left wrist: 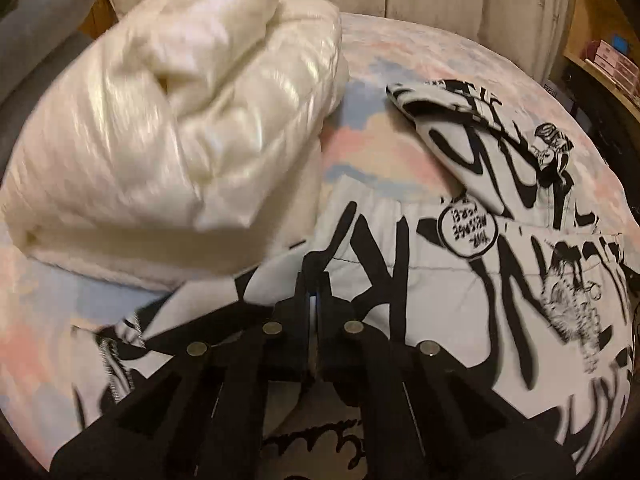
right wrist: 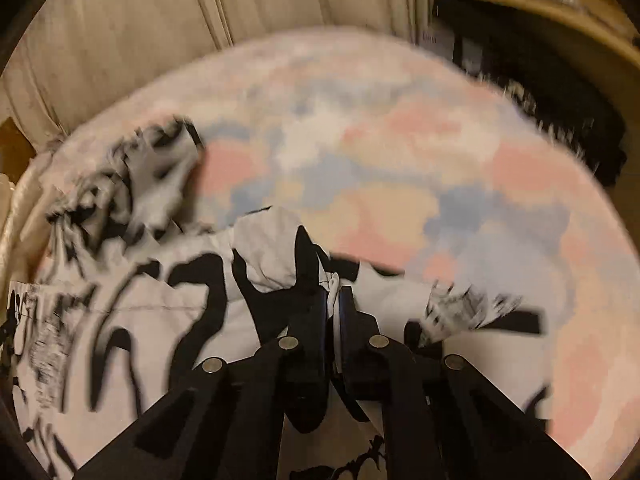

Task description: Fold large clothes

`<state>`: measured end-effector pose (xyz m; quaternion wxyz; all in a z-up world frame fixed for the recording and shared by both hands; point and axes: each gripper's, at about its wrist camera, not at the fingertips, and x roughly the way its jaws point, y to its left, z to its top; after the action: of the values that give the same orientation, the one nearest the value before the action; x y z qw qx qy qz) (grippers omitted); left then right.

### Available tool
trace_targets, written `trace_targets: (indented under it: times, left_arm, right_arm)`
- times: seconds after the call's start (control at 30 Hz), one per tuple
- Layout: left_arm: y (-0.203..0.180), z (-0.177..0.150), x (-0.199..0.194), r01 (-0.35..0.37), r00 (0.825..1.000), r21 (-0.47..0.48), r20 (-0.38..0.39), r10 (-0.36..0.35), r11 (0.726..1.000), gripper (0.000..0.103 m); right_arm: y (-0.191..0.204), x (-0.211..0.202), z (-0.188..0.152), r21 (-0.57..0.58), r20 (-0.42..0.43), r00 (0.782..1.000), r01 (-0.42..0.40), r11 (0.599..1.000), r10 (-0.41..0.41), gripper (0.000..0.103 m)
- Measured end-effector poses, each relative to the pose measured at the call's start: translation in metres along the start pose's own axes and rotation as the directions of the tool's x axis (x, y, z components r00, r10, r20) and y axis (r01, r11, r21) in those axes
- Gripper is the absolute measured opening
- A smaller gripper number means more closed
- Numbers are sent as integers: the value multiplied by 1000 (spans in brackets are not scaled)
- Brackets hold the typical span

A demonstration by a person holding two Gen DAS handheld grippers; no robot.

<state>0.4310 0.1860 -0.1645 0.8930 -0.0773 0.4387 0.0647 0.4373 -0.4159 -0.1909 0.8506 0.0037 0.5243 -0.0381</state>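
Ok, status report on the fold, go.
Left gripper shut on printed garment. Right gripper shut on a bunched fold of it. Cream puffer jacket piled against its far-left edge.

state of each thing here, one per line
left gripper: jaws shut on the black-and-white printed garment
right gripper: jaws shut on a bunched fold of the same garment
black-and-white printed garment: spread out, rumpled, unfolded
cream puffy jacket: folded, lying on the blanket
pastel blanket: spread flat under the clothes
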Motion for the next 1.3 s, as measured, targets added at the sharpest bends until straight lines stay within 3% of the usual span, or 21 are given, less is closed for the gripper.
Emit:
trace_targets:
  times: [0.07,0.17,0.23,0.3,0.43,0.53,0.7,0.8,0.97,1.03,1.07,1.13,1.3]
  left_arm:
    - [2,-4,1,10,1000,-6,7,-10,1000,2]
    - [8,-4,-2,33,999,-25,-1,-33,999,2]
    - [8,-5,-7,22,1000,-19,-15,-22,1000,5]
    - [5,-6,-16,1,1000,-4,-15,-1,1000,6]
    - [-15,-16,-58,-3,997,37,82,0,999,6]
    - [-39,-20,-72,37,993,84,104,-45,996,6]
    - [-85,-11,-47,101,994,116,33,-106,988,6]
    - [-104,-4,-11,58,998,142,-17,-56,988,6]
    - [-86,20,17,54,998,85,-15,-53,995,5]
    - [-76,26,21,-20,1000,89,7,20,996,5]
    - [-70,28,24,-14,1000,88,3,14,996,5]
    - [-56,29,24,11,1000,57,-6,-11,998,5]
    - [-53,23,5,-4,1000,72,-8,4,997,5]
  right_arm:
    - [2,-1,-1,-13,6,1000,9,1000,-9,5]
    - [3,-4,0,-33,-9,1000,23,999,-24,17]
    - [1,-13,1,-27,-1,999,45,999,-45,39]
    - [1,-32,2,-14,45,997,65,998,-64,50]
    - [24,-72,-5,-53,125,992,-2,999,8,51]
    - [61,-82,-15,-130,114,987,-99,987,114,51]
    - [132,-71,-28,-223,35,976,-204,953,217,51]
    - [155,-53,-30,-264,8,983,-175,949,184,51]
    - [105,-21,-7,-155,48,997,-48,987,56,51]
    - [69,-10,1,-92,48,999,7,996,-2,51]
    - [49,-5,4,-53,39,999,28,998,-26,51]
    - [19,-7,5,14,25,996,-88,996,88,46]
    - [22,-37,-5,-68,34,999,-31,997,34,44]
